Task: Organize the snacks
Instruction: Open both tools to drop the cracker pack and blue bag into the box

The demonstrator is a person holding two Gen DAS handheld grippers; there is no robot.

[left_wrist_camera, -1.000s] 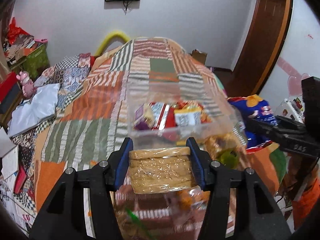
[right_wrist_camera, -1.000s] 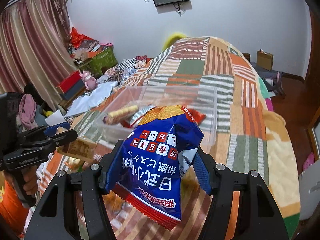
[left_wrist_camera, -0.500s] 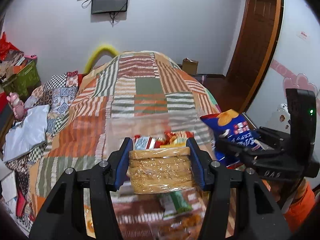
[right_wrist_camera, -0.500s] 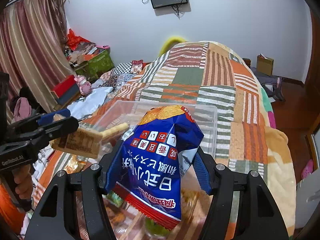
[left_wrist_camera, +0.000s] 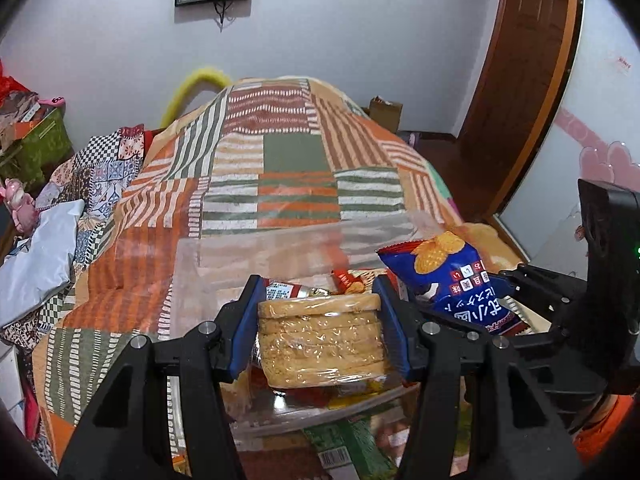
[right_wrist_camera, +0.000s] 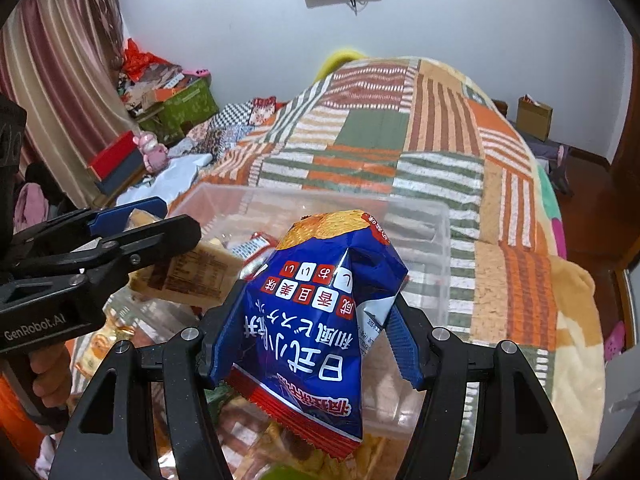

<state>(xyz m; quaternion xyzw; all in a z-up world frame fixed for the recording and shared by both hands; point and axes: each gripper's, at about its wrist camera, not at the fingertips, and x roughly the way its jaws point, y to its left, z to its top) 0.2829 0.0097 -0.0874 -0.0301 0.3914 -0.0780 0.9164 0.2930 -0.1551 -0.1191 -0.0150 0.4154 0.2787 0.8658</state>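
My left gripper (left_wrist_camera: 320, 320) is shut on a clear-wrapped pack of tan biscuits (left_wrist_camera: 322, 342) and holds it over the near part of a clear plastic bin (left_wrist_camera: 224, 256) on the patchwork bed. The bin holds several small snack packets (left_wrist_camera: 344, 280). My right gripper (right_wrist_camera: 312, 332) is shut on a blue snack bag (right_wrist_camera: 316, 320) with white and red print, held above the bin (right_wrist_camera: 432, 240). In the right wrist view the left gripper (right_wrist_camera: 156, 232) and its biscuit pack (right_wrist_camera: 188, 272) come in from the left. In the left wrist view the blue bag (left_wrist_camera: 452, 280) sits at the right.
Loose snack packets (left_wrist_camera: 348, 448) lie on the bed in front of the bin. The patchwork quilt (left_wrist_camera: 292, 152) stretches beyond it. Clothes and boxes (right_wrist_camera: 168, 96) pile up at the left, a wooden door (left_wrist_camera: 520, 80) at the right.
Both grippers have moved forward and over the bin with their loads. The bin now sits right under the biscuit pack and the blue bag.
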